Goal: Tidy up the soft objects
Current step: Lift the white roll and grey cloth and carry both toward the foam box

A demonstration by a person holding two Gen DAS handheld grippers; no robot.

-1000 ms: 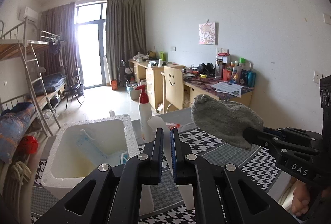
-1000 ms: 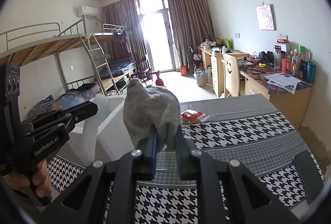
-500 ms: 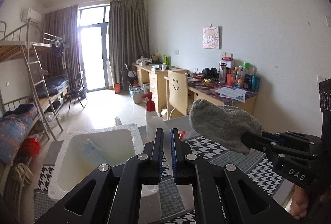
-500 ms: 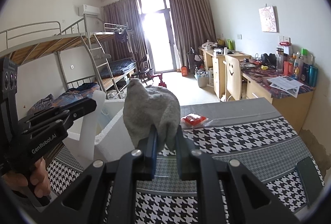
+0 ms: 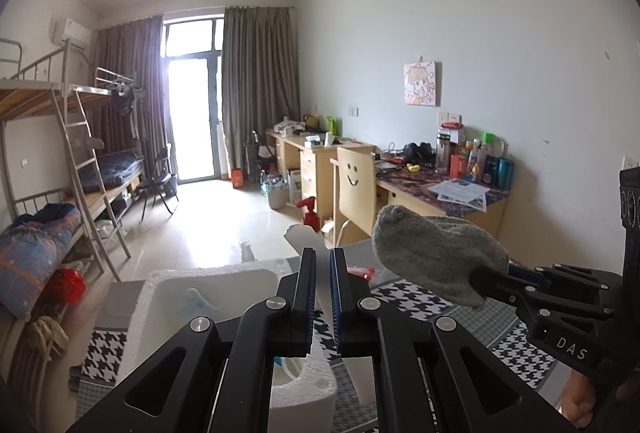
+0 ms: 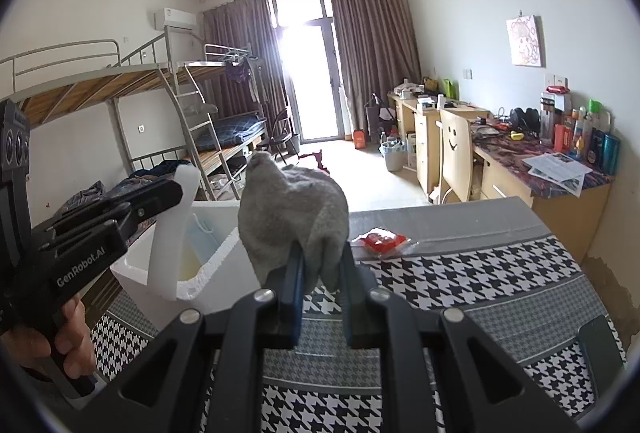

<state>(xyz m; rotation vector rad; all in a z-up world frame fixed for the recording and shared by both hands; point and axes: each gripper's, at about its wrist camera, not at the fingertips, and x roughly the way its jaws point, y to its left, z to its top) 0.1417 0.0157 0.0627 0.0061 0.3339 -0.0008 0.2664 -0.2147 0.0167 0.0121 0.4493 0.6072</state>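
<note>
My right gripper is pinched on the grey sock, which stands up at centre frame above the houndstooth table. My left gripper, lower centre of its view, is clamped on a white foam lid, held upright over the foam box at lower left.

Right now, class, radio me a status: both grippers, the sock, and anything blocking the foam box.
Right gripper shut on grey sock. Left gripper shut on foam lid, tilted up. Foam box open beside sock; nothing between.
</note>
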